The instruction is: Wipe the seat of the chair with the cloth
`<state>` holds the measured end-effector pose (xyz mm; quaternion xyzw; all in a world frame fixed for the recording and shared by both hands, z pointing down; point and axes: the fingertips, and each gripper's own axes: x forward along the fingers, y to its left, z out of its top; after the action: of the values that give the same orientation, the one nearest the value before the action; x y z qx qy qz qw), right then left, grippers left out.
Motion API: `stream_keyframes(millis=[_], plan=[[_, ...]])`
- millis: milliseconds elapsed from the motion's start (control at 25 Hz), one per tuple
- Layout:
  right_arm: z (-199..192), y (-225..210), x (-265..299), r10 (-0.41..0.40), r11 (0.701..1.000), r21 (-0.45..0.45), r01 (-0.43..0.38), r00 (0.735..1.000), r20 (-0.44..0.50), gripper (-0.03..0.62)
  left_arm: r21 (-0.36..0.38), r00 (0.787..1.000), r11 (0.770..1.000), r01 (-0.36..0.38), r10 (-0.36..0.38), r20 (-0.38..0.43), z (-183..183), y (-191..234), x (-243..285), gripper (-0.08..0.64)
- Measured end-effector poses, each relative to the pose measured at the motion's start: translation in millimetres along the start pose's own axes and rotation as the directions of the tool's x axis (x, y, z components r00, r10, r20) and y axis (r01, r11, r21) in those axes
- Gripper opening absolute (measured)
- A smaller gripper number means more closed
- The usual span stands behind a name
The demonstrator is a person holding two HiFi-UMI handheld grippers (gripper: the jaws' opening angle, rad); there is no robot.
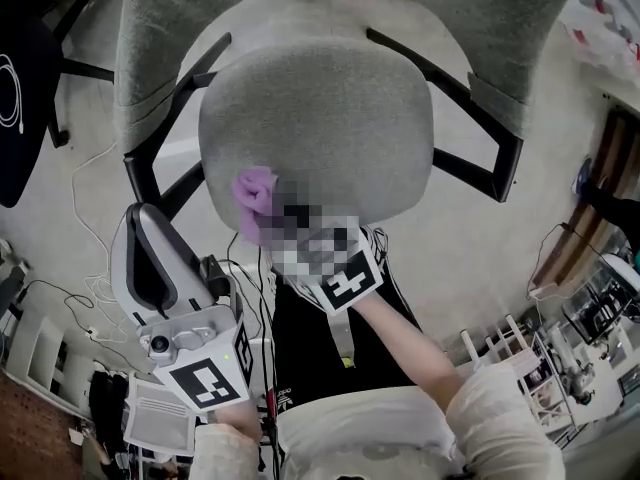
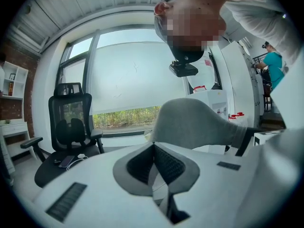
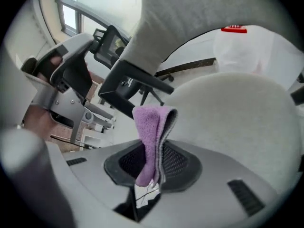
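The grey fabric chair seat [image 1: 320, 128] fills the middle of the head view. A purple cloth [image 1: 254, 192] lies bunched at the seat's front left edge. My right gripper [image 1: 264, 214] is shut on it and reaches in from below. In the right gripper view the cloth [image 3: 152, 137] stands folded between the jaws, with the seat [image 3: 237, 122] just behind it. My left gripper [image 1: 140, 218] hangs left of the seat, off the chair, pointing up. Its jaws are shut on nothing in the left gripper view [image 2: 154, 148].
The chair's grey backrest [image 1: 170, 38] and black arm frames [image 1: 480, 148] ring the seat. A black office chair [image 2: 71, 127] stands by the window. Cables [image 1: 85, 218] trail over the floor on the left. Shelving [image 1: 590, 308] crowds the right side.
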<state>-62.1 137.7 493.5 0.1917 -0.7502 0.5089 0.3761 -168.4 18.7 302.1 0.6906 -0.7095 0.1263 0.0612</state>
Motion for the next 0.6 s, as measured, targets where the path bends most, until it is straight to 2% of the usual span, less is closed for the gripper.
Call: stream_keyframes(millis=[120, 240, 600], plan=[[-14, 29, 35, 0.073, 0.997, 0.019, -0.072, 0.997, -0.025, 0.086, 0.011, 0.999, 0.999, -0.034, 0.034, -0.012, -6, 13, -4, 0.012], [-29, 38, 65, 0.101, 0.994, 0.033, -0.100, 0.993, -0.059, 0.086, 0.018, 0.998, 0.998, -0.060, 0.060, -0.023, -11, 23, -8, 0.012], [-40, 49, 104, 0.065, 0.997, -0.046, -0.070, 0.993, -0.096, 0.086, 0.009, 0.998, 0.998, -0.057, 0.057, -0.026, -16, 23, -12, 0.012]])
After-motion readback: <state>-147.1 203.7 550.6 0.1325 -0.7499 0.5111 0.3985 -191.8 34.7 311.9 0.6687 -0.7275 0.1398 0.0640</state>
